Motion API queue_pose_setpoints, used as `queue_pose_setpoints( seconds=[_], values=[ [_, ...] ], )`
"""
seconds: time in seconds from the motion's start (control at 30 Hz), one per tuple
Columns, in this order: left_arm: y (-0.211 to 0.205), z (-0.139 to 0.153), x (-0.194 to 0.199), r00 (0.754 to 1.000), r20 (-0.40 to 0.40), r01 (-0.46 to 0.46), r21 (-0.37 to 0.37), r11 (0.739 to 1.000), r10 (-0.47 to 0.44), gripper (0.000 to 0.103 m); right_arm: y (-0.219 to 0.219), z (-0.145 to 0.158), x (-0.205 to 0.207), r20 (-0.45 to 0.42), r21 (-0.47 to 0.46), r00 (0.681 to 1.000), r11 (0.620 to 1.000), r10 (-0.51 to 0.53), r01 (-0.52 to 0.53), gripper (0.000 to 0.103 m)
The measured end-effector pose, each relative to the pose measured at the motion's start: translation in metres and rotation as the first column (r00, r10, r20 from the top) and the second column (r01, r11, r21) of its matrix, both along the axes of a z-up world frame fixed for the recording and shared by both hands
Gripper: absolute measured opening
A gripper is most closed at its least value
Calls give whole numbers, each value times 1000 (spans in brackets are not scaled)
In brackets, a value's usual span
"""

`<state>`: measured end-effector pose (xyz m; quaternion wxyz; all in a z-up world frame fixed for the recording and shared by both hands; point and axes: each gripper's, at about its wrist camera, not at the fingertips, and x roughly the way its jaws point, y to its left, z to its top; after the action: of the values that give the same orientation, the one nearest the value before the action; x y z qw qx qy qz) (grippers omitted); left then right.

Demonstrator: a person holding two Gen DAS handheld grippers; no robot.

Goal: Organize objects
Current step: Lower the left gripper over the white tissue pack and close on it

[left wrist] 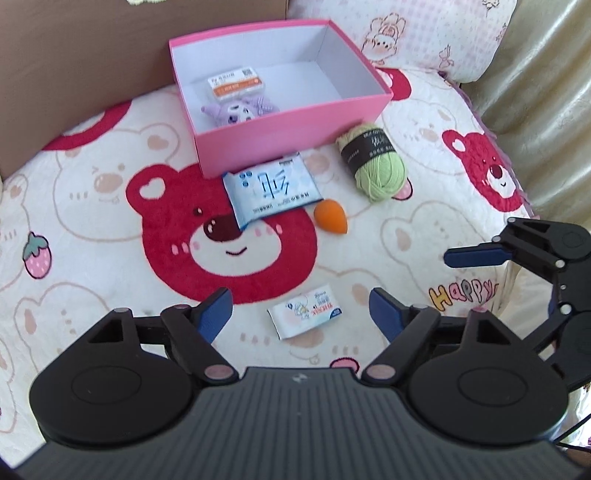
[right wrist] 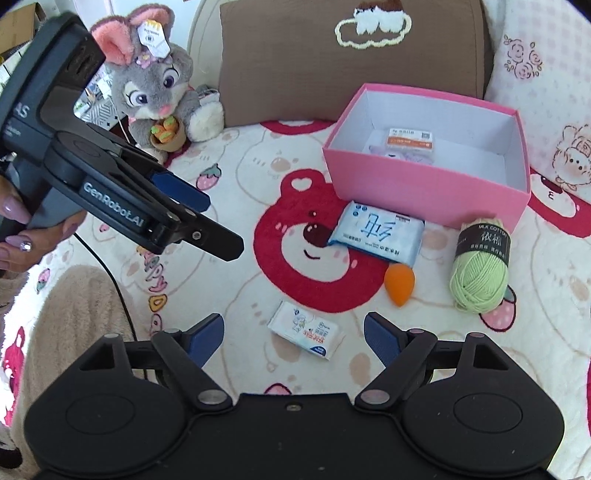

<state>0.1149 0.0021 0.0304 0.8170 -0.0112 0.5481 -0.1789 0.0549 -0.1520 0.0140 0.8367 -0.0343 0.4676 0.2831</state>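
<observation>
An open pink box stands on the bear-print blanket and holds an orange-labelled case and a purple plush. In front of it lie a large blue-white wipes pack, an orange sponge egg and a green yarn ball. A small tissue pack lies nearest. My left gripper is open, just above it. My right gripper is open, empty, also near it.
A grey bunny plush sits at the back left by a brown cushion. A pink-print pillow lies behind the box. The right gripper shows at the right edge of the left wrist view. The left gripper crosses the right wrist view.
</observation>
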Motion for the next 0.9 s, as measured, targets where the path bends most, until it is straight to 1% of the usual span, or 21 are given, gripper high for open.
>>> queue_pose_setpoints(
  seconds=[0.1, 0.2, 0.33, 0.47, 0.53, 0.6, 0.67, 0.77, 0.83, 0.9],
  values=[
    [-2, -9, 0, 1000, -14, 8, -11, 1000, -8, 82, 4, -10, 5, -23, 5, 1000, 1000, 1, -1, 86],
    [-6, -20, 5, 999, -32, 7, -14, 1000, -8, 83, 10, -15, 8, -22, -4, 1000, 1000, -8, 8, 86],
    [-11, -33, 13, 998, -64, -5, -31, 1000, 3, 83, 17, -18, 9, -28, 44, 999, 999, -15, 17, 86],
    [-15, -48, 14, 997, -82, -6, -24, 1000, 4, 83, 24, -26, 11, -40, 41, 999, 999, -15, 17, 86],
    [-14, -56, 14, 994, -105, -13, -32, 999, 9, 83, 26, -33, 12, -43, 39, 999, 999, -10, 12, 86],
    [-12, -65, 16, 991, -132, -29, -44, 999, 23, 83, 31, -40, 12, -31, 16, 999, 1000, 10, -10, 86],
    [-10, -73, 16, 989, -145, -45, -39, 998, 39, 83, 38, -49, 13, -17, -18, 999, 999, 40, -40, 86],
    [-10, -82, 14, 988, -143, -61, -42, 997, 55, 83, 44, -64, 19, -37, -67, 996, 995, 76, -79, 86],
    [-11, -89, 13, 987, -152, -67, -50, 997, 59, 83, 43, -71, 24, -45, -76, 996, 994, 72, -75, 86],
    [-13, -99, 13, 984, -168, -76, -55, 996, 66, 83, 39, -79, 32, -70, -58, 996, 997, 53, -57, 86]
  ],
)
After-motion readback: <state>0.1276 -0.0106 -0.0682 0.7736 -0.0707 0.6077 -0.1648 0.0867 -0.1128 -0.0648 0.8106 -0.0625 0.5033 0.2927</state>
